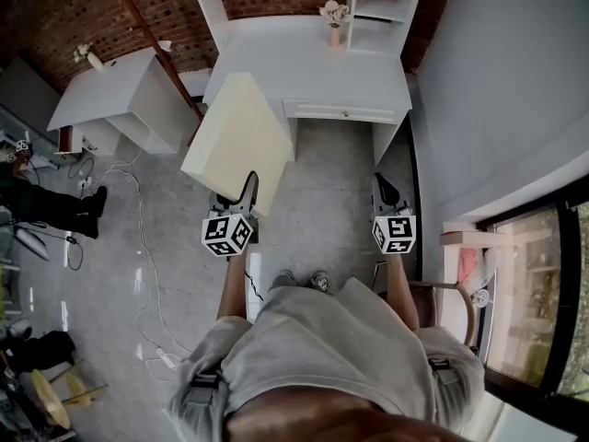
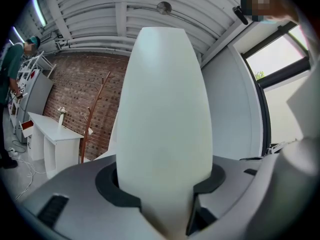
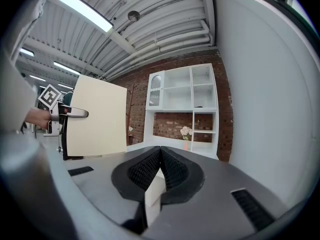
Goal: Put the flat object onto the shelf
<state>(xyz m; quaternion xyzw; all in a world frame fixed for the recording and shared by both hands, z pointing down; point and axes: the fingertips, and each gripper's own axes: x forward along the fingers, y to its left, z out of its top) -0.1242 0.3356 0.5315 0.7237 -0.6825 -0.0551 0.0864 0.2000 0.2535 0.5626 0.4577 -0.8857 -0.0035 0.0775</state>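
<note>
Left gripper (image 1: 247, 190) — jaws clamped on the lower edge of the cream board (image 1: 237, 141), which is held tilted above the floor, near the left corner of the white desk (image 1: 313, 81). Right gripper (image 1: 386, 191) — jaws closed tip to tip, gripping nothing. Farther back, the shelf unit (image 1: 379, 12) stands on the desk beside a vase of flowers (image 1: 334, 18).

Shelf unit (image 1: 375, 33) — top beyond the head view's upper edge

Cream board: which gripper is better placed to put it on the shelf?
Left. The left gripper clamps the cream board, with the white shelf ahead; the right gripper is shut, empty and apart from it.
</note>
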